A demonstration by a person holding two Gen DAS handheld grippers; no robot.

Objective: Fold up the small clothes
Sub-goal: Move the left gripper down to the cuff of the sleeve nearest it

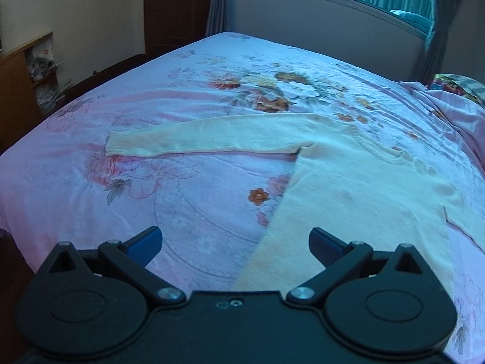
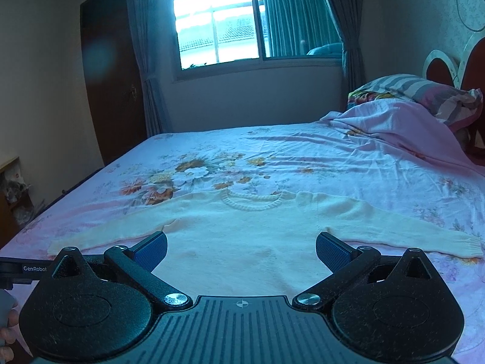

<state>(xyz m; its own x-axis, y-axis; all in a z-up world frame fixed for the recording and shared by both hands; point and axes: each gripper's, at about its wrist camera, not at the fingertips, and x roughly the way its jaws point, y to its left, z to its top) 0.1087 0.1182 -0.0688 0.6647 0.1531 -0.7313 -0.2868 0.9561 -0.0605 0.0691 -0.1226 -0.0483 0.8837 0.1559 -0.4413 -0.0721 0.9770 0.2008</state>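
Bed [image 2: 303,151] — sweater [image 2: 242,236] outspread, jaws wide

Sweater [image 2: 242,236] flat on bed [image 2: 348,163] — pillow [image 2: 424,94] far right

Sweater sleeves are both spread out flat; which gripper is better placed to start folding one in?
Probably left. The left gripper hangs open at the cream sweater side edge, facing one sleeve; the right gripper sits open over mid-body.
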